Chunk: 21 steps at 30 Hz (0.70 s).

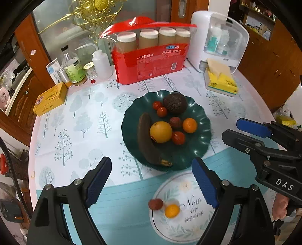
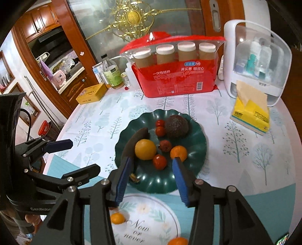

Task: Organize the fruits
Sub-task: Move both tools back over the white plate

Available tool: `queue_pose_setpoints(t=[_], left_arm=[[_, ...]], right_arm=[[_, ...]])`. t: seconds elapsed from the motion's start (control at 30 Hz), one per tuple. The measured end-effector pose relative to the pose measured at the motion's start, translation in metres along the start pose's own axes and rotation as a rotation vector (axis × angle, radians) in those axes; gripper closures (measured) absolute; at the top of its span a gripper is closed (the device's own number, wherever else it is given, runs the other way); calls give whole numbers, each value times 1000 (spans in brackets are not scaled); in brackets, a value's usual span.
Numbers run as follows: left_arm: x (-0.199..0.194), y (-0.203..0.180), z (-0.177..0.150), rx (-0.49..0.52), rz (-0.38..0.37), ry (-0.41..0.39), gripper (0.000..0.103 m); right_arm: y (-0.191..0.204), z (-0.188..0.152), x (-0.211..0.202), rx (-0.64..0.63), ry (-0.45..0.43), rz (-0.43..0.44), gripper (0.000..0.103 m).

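Fruit on the green plate [image 1: 200,148] is being hovered over by both spread, empty hand-held grippers; round pieces risk being nudged off.

From my feed, back of the table w/ the tree-print cloth [image 1: 79,120]: red pack of paper cups [image 1: 151,62], upright, w/ a white dispenser box [image 1: 219,41] just beside it on the right & a yellow tissue pack [image 1: 220,79] in front of that. Left of the red pack I see a white squeeze bottle [image 1: 101,64], a green-label bottle [image 1: 73,69], a small jar [image 1: 90,70], and a yellow tin [image 1: 51,99] near the table edge, wood cabinets [image 2: 43,20] & a glass door w/ gold ornament [image 2: 132,17] behind
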State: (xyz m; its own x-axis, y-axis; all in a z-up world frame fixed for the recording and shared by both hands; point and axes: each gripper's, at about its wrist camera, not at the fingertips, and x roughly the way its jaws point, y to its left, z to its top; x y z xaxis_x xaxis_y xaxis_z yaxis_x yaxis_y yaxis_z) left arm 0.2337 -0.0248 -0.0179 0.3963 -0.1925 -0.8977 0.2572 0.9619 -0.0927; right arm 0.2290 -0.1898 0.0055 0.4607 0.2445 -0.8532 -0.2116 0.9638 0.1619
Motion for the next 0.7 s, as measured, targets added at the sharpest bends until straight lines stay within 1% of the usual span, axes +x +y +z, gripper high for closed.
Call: queue_pose_setpoints(t=[0.17,0.37,0.57,0.7], left_arm=[[-26,-3,-19,-8,-24,-24,17],[-41,-10,-42,-21,-48,-28,17],[-51,-17,-62,-31,-56,-39,17],[-48,-17,-77,-42,-58,-32,17]], right_arm=[[9,-17,-29,-1,-22,-12,54],[14,-41,-58,5,-45,-25,53],[17,-66,-70,10,-45,-46,53],[12,-83,-70,32,-31,-58,53]])
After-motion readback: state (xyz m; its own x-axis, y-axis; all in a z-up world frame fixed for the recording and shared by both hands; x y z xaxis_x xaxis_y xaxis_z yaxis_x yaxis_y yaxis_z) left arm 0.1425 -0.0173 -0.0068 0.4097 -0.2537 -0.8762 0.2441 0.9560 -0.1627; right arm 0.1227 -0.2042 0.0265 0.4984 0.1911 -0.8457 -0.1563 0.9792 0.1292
